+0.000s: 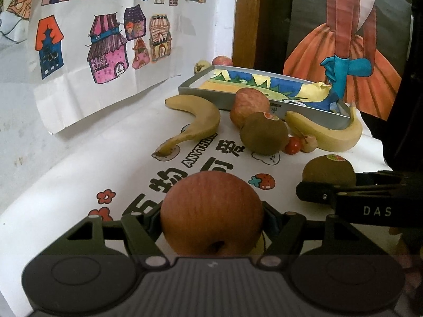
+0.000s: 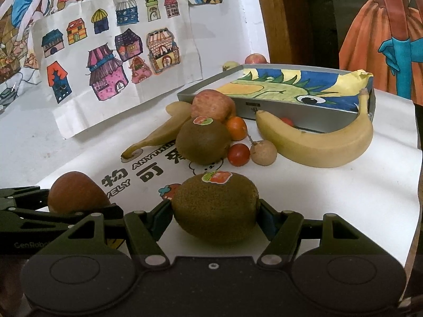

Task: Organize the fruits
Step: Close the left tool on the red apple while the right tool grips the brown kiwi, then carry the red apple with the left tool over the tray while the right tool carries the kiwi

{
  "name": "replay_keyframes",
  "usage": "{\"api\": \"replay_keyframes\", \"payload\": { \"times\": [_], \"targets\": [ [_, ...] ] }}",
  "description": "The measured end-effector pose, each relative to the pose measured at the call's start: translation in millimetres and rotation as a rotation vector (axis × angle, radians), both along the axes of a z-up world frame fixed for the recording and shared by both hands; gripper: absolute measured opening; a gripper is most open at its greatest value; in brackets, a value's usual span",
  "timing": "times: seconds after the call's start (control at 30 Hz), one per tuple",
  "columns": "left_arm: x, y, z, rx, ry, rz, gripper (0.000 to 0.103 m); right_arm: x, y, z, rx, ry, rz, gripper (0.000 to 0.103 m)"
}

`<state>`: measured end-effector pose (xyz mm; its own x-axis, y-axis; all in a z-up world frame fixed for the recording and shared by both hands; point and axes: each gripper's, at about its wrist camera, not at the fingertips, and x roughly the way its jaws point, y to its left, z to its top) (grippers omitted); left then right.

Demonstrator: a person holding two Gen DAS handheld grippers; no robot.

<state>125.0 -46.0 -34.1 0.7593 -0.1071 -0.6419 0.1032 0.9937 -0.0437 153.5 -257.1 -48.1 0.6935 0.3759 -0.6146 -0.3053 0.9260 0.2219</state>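
My left gripper [image 1: 211, 219] is shut on a red apple [image 1: 211, 211], held low over the printed white sheet. My right gripper [image 2: 215, 214] is shut on a brown kiwi [image 2: 215, 206] with a sticker on top; in the left wrist view that kiwi [image 1: 329, 170] and the right gripper's fingers [image 1: 317, 194] show at the right. Ahead lie a second kiwi [image 2: 203, 141], another apple [image 2: 212, 104], two bananas [image 2: 317, 142] [image 1: 195, 121], two small tomatoes [image 2: 238, 154] and a beige round fruit [image 2: 263, 153]. A grey metal tray [image 2: 211, 96] lined with a coloured drawing stands behind them.
The white wall [image 1: 79, 142] with taped house drawings runs along the left. A wooden frame [image 1: 246, 18] and a picture of an orange dress stand behind the tray. Two small fruits [image 2: 255, 58] sit behind the tray's far corner. The table's right edge [image 2: 417, 158] drops off.
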Motion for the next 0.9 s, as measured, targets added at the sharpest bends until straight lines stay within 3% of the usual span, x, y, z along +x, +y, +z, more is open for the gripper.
{"api": "replay_keyframes", "payload": {
  "times": [0.37,0.77,0.9],
  "targets": [
    [4,0,21,0.011,-0.036,-0.015,0.075,-2,1,6,0.032,-0.017,0.016,0.070],
    [24,4,105,-0.016,-0.142,-0.042,0.075,5,-16,52,0.090,-0.114,0.002,0.070],
    [33,-1,135,-0.004,-0.221,-0.060,0.075,11,-22,72,0.090,-0.173,-0.010,0.070]
  ]
}}
